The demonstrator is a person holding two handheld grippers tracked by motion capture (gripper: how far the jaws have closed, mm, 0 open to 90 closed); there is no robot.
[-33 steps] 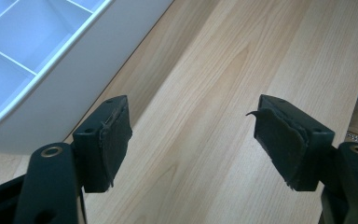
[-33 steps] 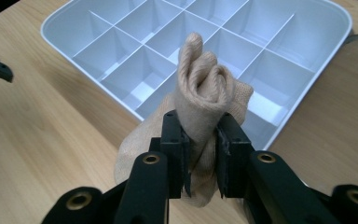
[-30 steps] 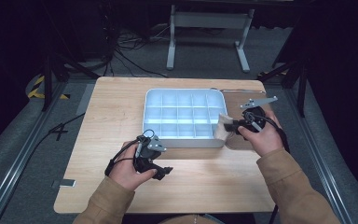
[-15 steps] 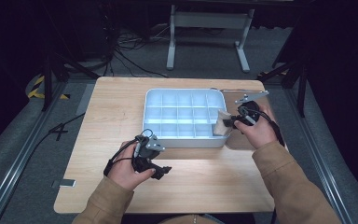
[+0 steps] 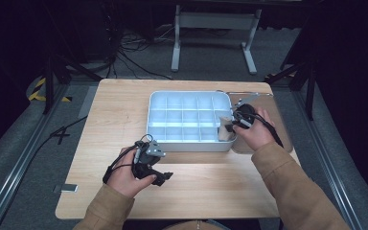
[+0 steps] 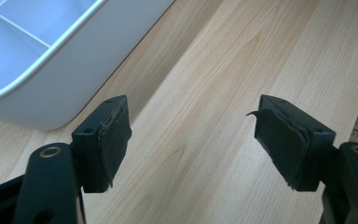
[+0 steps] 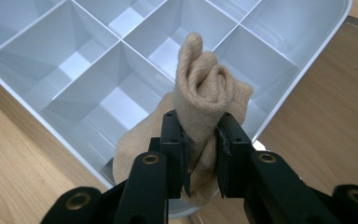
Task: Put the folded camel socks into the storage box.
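Right gripper [image 7: 199, 149] pinches a sock [image 7: 204, 95], hiding its lower folds.

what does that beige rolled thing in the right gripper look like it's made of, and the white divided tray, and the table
Beige rolled sock-like bundle: knitted fabric, judging by the fine ribbed loops and soft matte folds. White divided tray: probably moulded plastic, smooth with a slight sheen and thin, even partition walls. Light table top: wood or a wood-look laminate, going by the printed-looking grain lines.
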